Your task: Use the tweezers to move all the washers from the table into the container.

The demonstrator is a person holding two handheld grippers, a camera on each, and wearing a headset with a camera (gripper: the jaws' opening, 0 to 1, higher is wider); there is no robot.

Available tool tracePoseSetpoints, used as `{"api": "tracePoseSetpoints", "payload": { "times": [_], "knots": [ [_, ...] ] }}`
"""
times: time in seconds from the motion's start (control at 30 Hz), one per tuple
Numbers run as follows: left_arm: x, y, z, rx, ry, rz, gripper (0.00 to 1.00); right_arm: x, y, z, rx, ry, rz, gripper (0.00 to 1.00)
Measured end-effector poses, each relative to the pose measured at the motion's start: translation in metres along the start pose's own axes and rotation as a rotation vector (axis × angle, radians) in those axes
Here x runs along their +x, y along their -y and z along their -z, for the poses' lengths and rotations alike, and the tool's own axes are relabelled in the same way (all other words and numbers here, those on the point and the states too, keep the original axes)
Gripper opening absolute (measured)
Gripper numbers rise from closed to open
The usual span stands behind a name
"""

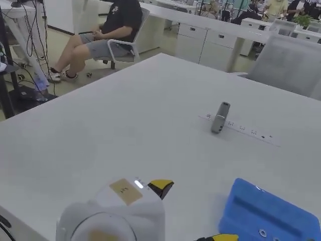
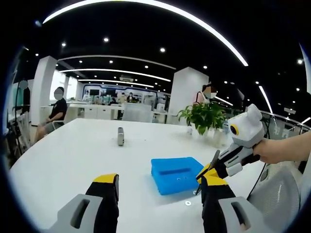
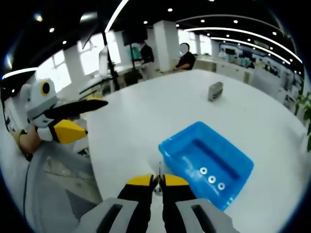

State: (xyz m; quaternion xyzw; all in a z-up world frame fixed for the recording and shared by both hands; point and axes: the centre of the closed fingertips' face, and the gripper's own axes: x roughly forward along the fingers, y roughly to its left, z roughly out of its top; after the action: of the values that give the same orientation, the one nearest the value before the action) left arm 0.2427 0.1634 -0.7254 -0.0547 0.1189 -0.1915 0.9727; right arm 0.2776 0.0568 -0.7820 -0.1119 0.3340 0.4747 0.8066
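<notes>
Room: an open office with rows of ceiling lights; the work lies on a wide white table [image 1: 125, 140].
Washers: three washers [image 3: 212, 179] lie in a slanted row on the floor of the container, right of centre in the right gripper view. One more washer [image 2: 188, 203] lies flat on the table at the bottom of the left gripper view, just in front of the container's near edge.
Container: a shallow blue container [image 3: 228, 160] sits on the table, at the lower right of the head view and the centre of the left gripper view.
Tweezers: thin tweezers [image 3: 159, 170] stick out from between the right gripper's jaws, their tip near the container's near corner.
Right gripper: the right gripper [image 3: 159, 179] is clenched on the tweezers, its yellow-tipped jaws pressed close together. In the left gripper view it comes in from the right edge, carried by a hand [image 2: 282, 150].
Left gripper: the left gripper [image 2: 160, 178] is released, its jaws spread wide with nothing between them, pointing toward the container.
Farther on the table: a grey cylinder [image 1: 220, 117] lies across a white power strip [image 1: 246, 129], well beyond the container.
Background: a potted plant [image 2: 204, 116] at the table's far side, a grey chair [image 1: 291, 65] at the upper right of the head view, and a seated person [image 1: 108, 30] at its upper left.
</notes>
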Motion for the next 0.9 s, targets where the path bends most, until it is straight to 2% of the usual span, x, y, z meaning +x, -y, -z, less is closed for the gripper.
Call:
{"api": "tracePoseSetpoints", "payload": {
  "times": [0.2,0.4,0.5,0.73,0.9],
  "knots": [
    [0.000,-0.002,0.000,-0.002,0.003,-0.010,0.69,-0.002,0.007,-0.022,0.033,0.064,-0.007,0.03],
    [-0.001,-0.004,-0.001,-0.005,0.007,-0.023,0.69,0.001,0.019,-0.035,0.098,0.115,-0.018,0.03],
    [-0.001,-0.005,-0.001,-0.008,0.008,-0.027,0.69,0.004,0.030,-0.040,0.132,0.132,-0.015,0.03],
    [-0.001,-0.003,0.001,-0.009,-0.004,-0.022,0.70,0.018,0.055,-0.043,0.135,0.110,0.009,0.03],
    [-0.001,-0.002,0.002,-0.007,-0.010,-0.018,0.69,0.030,0.064,-0.037,0.089,0.059,0.022,0.03]
  ]
}}
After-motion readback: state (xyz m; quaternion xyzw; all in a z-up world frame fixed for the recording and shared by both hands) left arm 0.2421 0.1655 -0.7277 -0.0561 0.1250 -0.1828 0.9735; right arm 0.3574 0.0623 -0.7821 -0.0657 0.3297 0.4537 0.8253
